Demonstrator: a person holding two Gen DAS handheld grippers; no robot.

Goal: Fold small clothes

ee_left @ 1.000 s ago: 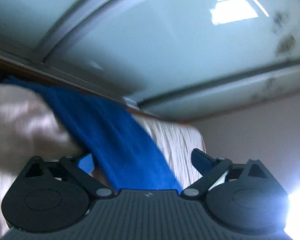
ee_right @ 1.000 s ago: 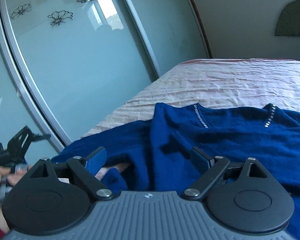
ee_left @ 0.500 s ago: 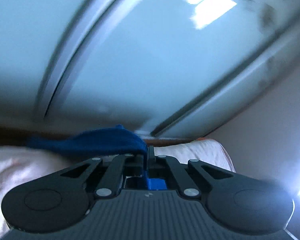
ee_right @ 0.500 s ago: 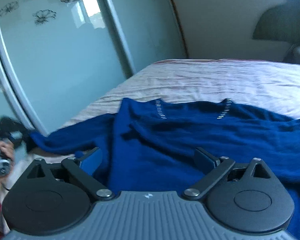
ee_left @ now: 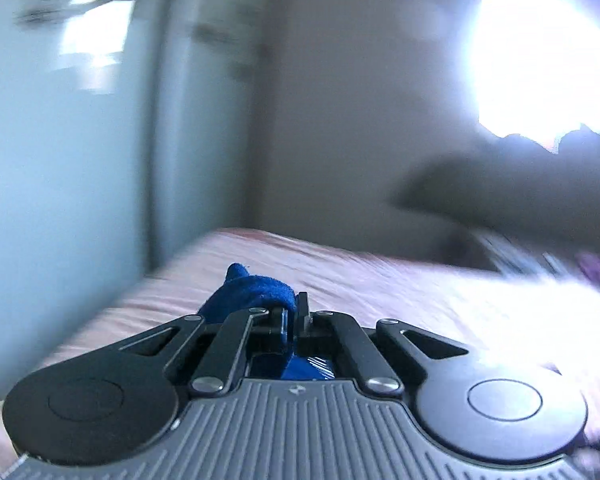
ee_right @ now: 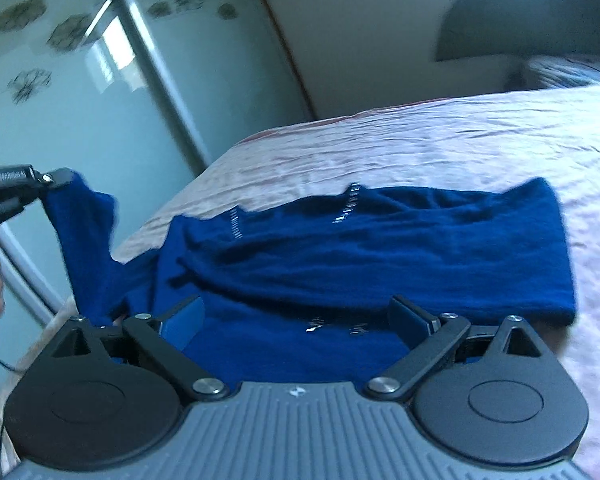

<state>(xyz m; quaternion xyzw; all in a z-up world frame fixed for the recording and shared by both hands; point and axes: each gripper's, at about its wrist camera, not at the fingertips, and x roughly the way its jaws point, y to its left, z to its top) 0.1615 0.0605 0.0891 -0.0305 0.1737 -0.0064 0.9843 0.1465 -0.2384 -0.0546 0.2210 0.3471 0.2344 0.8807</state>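
A dark blue sweater (ee_right: 364, 256) with small shiny trims lies across the pink bed (ee_right: 440, 148). Its left sleeve (ee_right: 88, 240) is lifted off the bed, pinched at the cuff by my left gripper (ee_right: 54, 180), seen at the far left of the right wrist view with a hand below it. In the left wrist view the left gripper (ee_left: 294, 312) is shut on that blue cuff (ee_left: 252, 290), which bunches over the fingertips. My right gripper (ee_right: 300, 316) hovers open just above the sweater's near part, with nothing pinched between its fingers.
Pale sliding wardrobe doors (ee_right: 80, 92) with flower prints stand close along the bed's left side. A dark headboard (ee_right: 520, 20) and a patterned pillow (ee_right: 572, 72) lie at the far right. Bare bedsheet stretches beyond and right of the sweater.
My left gripper closed on the sleeve cuff, then rose and rolled, lifting the sleeve off the bed. The right gripper shifted over the sweater and stayed open.
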